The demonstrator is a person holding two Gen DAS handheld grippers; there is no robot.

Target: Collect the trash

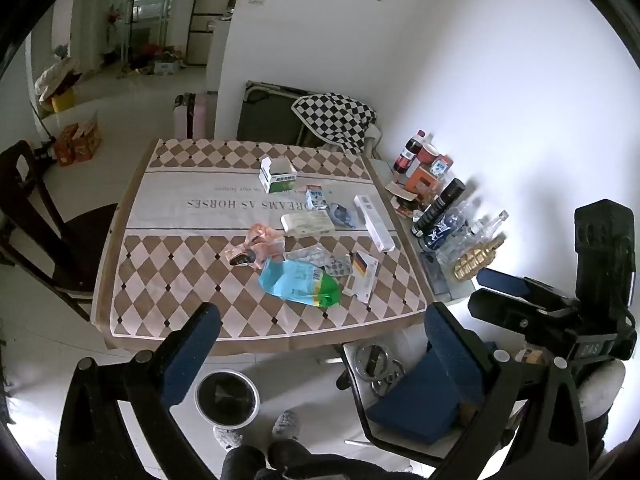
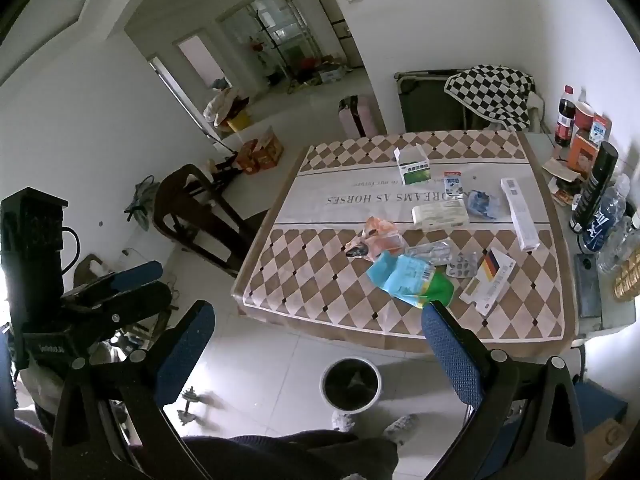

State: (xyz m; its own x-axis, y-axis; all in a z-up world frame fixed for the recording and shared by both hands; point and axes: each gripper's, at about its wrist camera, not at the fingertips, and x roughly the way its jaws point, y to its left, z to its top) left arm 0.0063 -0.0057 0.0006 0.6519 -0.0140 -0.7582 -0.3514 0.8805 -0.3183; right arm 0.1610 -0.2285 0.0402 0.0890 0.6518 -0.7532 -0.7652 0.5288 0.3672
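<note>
Your left tongs and right tongs hang released, grasping nothing. The bin waits on the floor at the counter's near edge — handy for drops. Farther on, the blue-green pouch and other wrappers litter the counter's middle.

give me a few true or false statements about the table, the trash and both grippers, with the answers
1. Both grippers are open and hold nothing. True: the left gripper and the right gripper each have their fingers spread wide over bare space.
2. The trash bin stands on the table. False: it is on the floor in front of the table.
3. The blue and green bag lies near the table's front edge. True.
4. The green and white box is sealed shut. False: its top flaps are open.
5. The bottles stand in the middle of the tablecloth. False: they are grouped off its right side, by the wall.
</note>
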